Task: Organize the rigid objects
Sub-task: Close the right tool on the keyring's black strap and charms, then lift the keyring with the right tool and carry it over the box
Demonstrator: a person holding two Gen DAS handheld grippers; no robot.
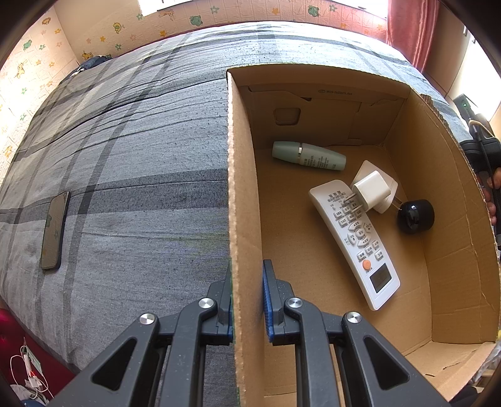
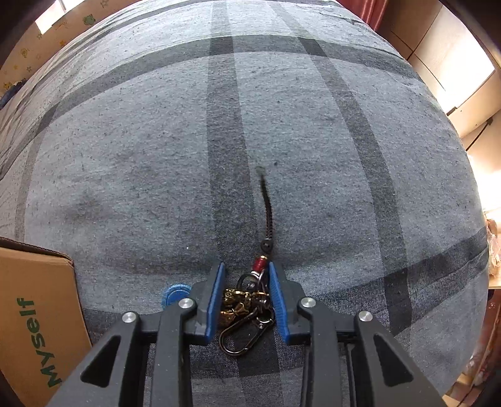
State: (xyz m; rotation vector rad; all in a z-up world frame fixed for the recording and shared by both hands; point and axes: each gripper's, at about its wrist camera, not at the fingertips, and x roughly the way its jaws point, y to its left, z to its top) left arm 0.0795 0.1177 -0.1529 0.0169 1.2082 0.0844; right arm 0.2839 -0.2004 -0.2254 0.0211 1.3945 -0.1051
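A brown cardboard box [image 1: 438, 175] stands on the grey plaid bed. In it lie a white remote [image 1: 357, 241], a white charger plug [image 1: 372, 189], a pale green bottle [image 1: 308, 155] and a black round object [image 1: 415, 216]. My left gripper [image 1: 249, 266] is shut on the box's left wall [image 1: 244, 188], one pad on each side. In the right wrist view, a keychain [image 2: 238, 305] with gold charms, a red bead, a carabiner and a dark braided cord [image 2: 266, 206] lies on the bed. My right gripper [image 2: 246, 266] points down with its blue pads closed on the charms.
A dark phone [image 1: 54, 231] lies flat on the bed left of the box. A blue round cap [image 2: 175, 296] sits beside the right gripper's left finger. The box's outer side [image 2: 34, 313] with green lettering is at the lower left. Red curtain [image 1: 410, 28] at the back.
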